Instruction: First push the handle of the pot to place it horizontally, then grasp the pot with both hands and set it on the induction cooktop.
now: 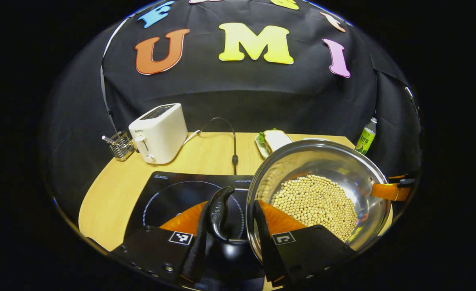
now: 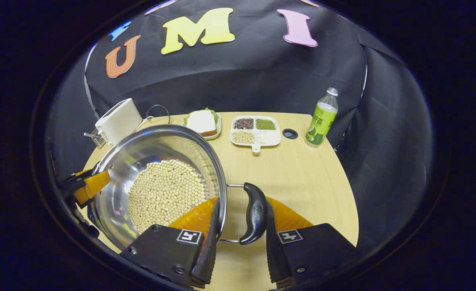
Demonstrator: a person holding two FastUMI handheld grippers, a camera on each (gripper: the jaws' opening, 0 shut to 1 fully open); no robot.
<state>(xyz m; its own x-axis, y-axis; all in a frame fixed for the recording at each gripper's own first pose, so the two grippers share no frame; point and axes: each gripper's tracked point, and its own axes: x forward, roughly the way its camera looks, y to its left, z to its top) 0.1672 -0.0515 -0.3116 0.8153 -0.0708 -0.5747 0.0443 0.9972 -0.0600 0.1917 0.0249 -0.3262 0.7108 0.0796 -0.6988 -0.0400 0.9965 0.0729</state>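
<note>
A steel pot (image 1: pixel 335 165) half full of soybeans (image 1: pixel 314 202) hangs tilted just right of the black induction cooktop (image 1: pixel 173 194), its rim overlapping the cooktop's edge. My left gripper (image 1: pixel 231 210) is shut on the pot: one finger lies outside the black side handle (image 1: pixel 220 212), the other inside the rim. In the right gripper view the pot (image 2: pixel 149 147) is at the left. My right gripper (image 2: pixel 242 206) grips it the same way, across the rim and the opposite black handle (image 2: pixel 256 212). Each gripper shows at the pot's far side in the other's view.
A white toaster (image 1: pixel 159 131) and a wire basket (image 1: pixel 120 145) stand at the back left, with a cable behind the cooktop. A sandwich on a plate (image 2: pixel 202 122), a divided tray of beans (image 2: pixel 256 130) and a green bottle (image 2: pixel 320 119) sit at the back of the wooden table (image 2: pixel 302 173).
</note>
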